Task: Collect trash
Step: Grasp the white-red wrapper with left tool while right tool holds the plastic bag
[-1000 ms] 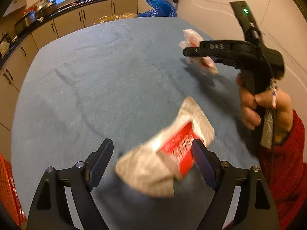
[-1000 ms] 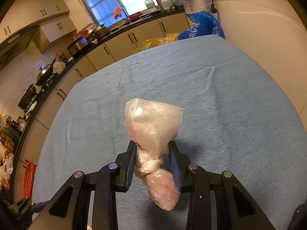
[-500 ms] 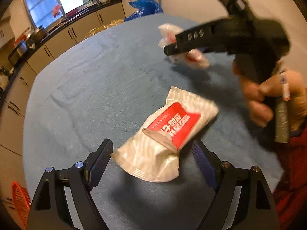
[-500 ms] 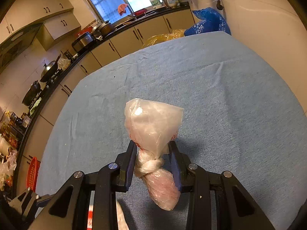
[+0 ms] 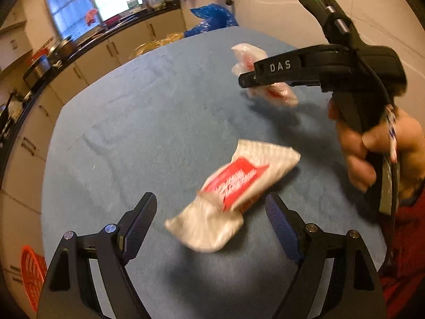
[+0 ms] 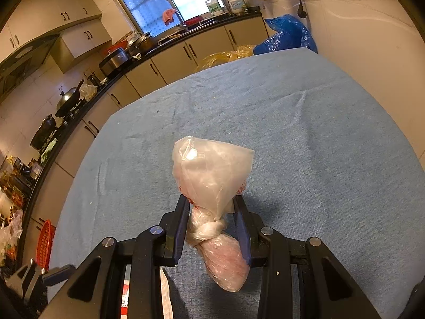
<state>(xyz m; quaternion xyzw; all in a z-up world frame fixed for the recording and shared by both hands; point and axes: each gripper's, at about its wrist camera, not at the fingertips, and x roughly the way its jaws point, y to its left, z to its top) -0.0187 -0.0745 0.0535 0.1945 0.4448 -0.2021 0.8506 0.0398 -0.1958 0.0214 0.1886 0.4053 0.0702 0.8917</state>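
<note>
Left gripper [image 5: 209, 212], jaws spread, straddles the wrapper [image 5: 233, 194] lying near-centre on the table [image 5: 132, 122]; lower squarely, then close across its width. Right gripper [image 6: 212, 223] pinches the knotted bag [image 6: 212, 183], lifted at far right.

My black gripper [image 6: 211, 220] held a clear, pink-tinged bag [image 6: 212, 178]; a white wrapper [image 5: 233, 194] with a red label lay on the blue cloth [image 5: 159, 122].

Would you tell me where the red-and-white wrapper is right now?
In the left wrist view, the wrapper lies on the blue tablecloth, between the open left gripper's jaws.
</note>
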